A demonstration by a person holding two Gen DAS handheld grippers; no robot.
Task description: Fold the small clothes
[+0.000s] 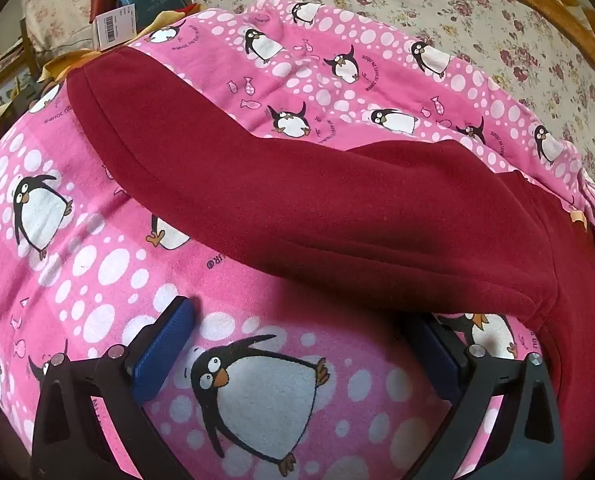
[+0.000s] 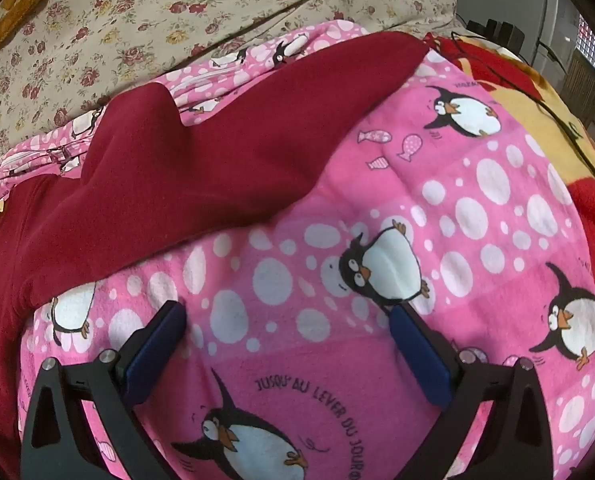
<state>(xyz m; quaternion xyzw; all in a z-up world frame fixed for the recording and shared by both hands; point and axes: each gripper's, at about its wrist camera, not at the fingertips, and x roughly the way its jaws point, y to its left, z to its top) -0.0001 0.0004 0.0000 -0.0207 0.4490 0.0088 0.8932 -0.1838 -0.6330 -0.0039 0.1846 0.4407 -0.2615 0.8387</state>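
penguin blanket [image 1: 109,280], both grippers poised over it, wide open, holding nothing.
left gripper [image 1: 305,352], right gripper [image 2: 293,344]; maroon garment [image 1: 317,208] spread on blanket, sleeve across; next likely: grasp an edge, fold inward.

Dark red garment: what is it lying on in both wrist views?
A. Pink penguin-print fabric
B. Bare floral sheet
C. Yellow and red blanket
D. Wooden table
A: the dark red garment is spread across the pink penguin-print fabric, with penguins and white dots showing around it.
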